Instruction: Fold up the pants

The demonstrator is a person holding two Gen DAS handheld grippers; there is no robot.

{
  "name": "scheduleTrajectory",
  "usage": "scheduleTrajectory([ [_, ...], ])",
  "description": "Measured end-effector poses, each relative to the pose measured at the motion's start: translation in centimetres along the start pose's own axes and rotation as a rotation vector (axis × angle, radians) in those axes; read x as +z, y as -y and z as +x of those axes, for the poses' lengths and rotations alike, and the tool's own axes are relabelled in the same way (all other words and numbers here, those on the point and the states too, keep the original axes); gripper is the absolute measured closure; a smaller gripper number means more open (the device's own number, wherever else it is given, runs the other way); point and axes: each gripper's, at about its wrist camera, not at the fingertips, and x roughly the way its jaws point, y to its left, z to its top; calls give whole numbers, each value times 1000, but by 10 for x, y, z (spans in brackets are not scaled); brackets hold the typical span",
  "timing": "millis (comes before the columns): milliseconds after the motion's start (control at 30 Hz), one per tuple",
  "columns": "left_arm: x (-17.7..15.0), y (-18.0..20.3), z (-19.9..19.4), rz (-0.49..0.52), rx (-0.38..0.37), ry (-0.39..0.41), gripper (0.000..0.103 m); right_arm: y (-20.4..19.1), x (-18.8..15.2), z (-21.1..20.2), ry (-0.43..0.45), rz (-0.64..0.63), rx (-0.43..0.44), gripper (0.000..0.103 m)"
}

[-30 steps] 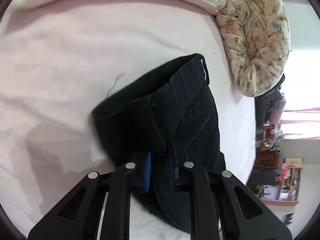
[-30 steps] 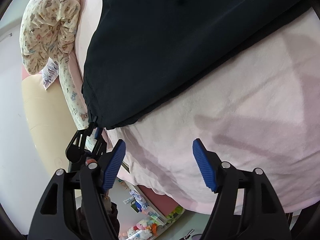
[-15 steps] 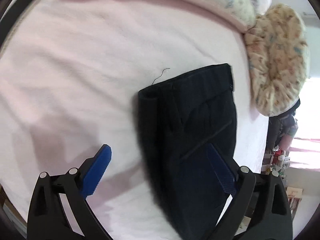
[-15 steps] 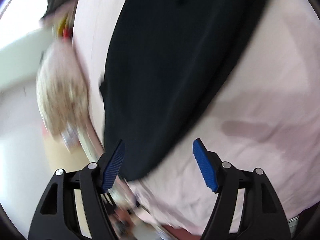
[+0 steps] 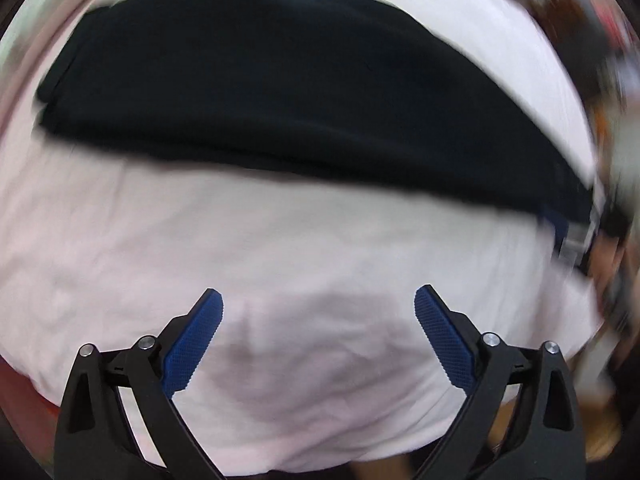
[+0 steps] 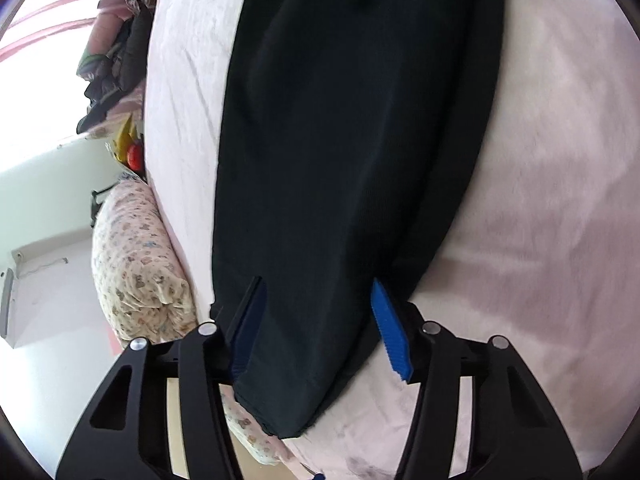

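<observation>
Bed [image 5: 280,272]: pink cover, bare beneath your left gripper [image 5: 318,334].
Pants [image 6: 344,152]: long dark strip on the bed, stretching away from your right gripper [image 6: 316,320].
Right fingers: closing astride the near end, not clamped.
Left fingers: just opened wide, empty, farther off.

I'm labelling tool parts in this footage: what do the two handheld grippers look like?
Both match. The left gripper and right gripper have black plastic arms with triangular cut-outs, silver round pivot bolts, and flat blue ribbed pads on the fingers. No cables or markings show.
</observation>
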Motion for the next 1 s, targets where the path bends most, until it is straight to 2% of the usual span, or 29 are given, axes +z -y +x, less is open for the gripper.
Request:
scheduleTrajectory([
  [67, -5, 27, 3, 89, 57, -11, 1, 3, 1, 1, -17, -16, -24, 58],
  [100, -6, 40, 6, 118, 61, -22, 1, 3, 1, 0, -24, -27, -36, 58],
  [233, -4, 59, 19, 65, 37, -87, 1, 4, 4, -8, -18, -60, -75, 58],
  [367, -5, 61, 29, -2, 101, -112, 1, 6, 10, -17, -3, -83, -112, 58],
  [500, 1, 76, 38, 71, 210, -133, 1, 5, 17, -17, 20, -95, -128, 58],
  [600, -2, 83, 42, 126, 235, -150, 1, 3, 18, -11, 24, -93, -136, 57],
  [633, -2, 84, 43, 134, 241, -152, 1, 2, 18, -10, 26, -102, -139, 65],
  [667, -3, 85, 44, 139, 246, -155, 1, 2, 18, -10, 33, -116, -148, 83],
  [700, -3, 87, 45, 145, 254, -161, 1, 2, 17, -11, 38, -124, -143, 91],
  [800, -2, 92, 47, 149, 261, -173, 1, 10, 16, -17, 38, -107, -87, 95],
  [1000, 5, 105, 60, 158, 258, -188, 1, 8, 9, -31, 45, -159, -48, 102],
])
